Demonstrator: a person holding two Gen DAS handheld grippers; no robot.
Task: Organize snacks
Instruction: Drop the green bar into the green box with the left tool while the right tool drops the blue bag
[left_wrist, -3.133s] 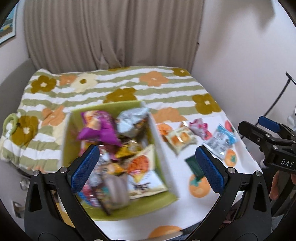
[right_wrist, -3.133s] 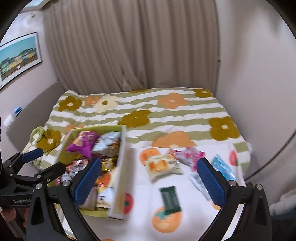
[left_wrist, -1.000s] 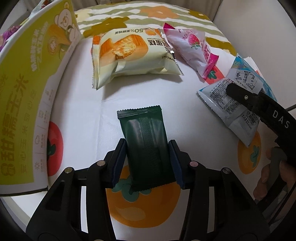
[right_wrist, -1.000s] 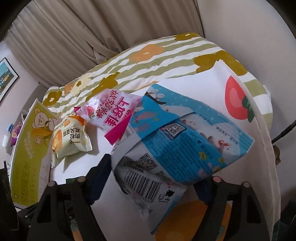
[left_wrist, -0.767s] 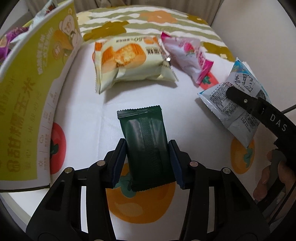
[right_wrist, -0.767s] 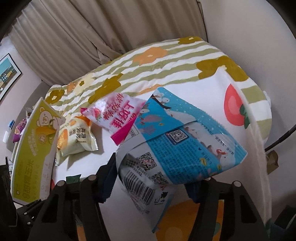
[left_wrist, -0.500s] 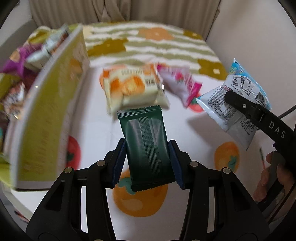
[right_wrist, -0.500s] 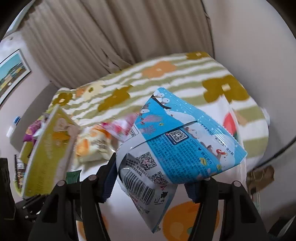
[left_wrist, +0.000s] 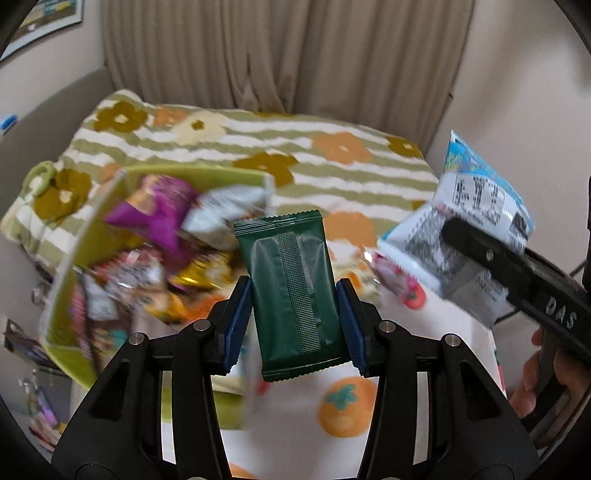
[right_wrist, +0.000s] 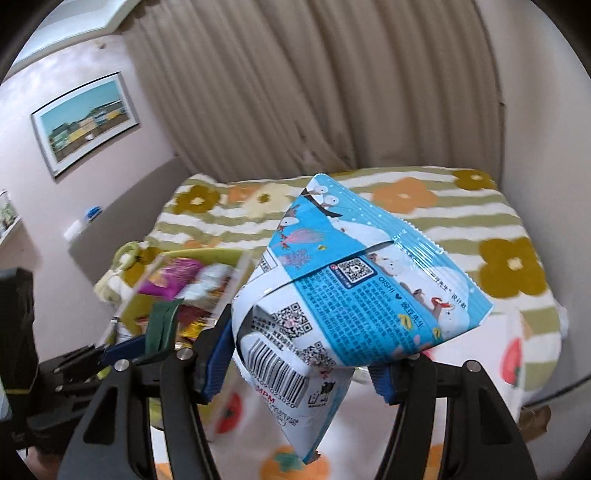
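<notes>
Carrying is the step in hand: both packets are up off the cloth and the drop into the box is not yet made. Clamped between the pads of the left gripper (left_wrist: 294, 325), the dark green packet (left_wrist: 291, 295) stands upright with its crimped top edge free above the fingers, and the green box (left_wrist: 207, 173), already heaped with snacks, lies ahead and to the left of it. To its right, the right gripper (right_wrist: 301, 354) is closed on the lower half of a puffy blue and white bag (right_wrist: 354, 291), whose corner hangs below the jaws. Next, I judge, each load must be brought over the box rim and let go low, the light bag especially, since it could slide off the pile. Beneath lies a white cloth with orange fruit prints (left_wrist: 343, 410), then a striped floral blanket (left_wrist: 332, 147), beige curtains (right_wrist: 314, 85) and a framed picture (right_wrist: 86, 120).
</notes>
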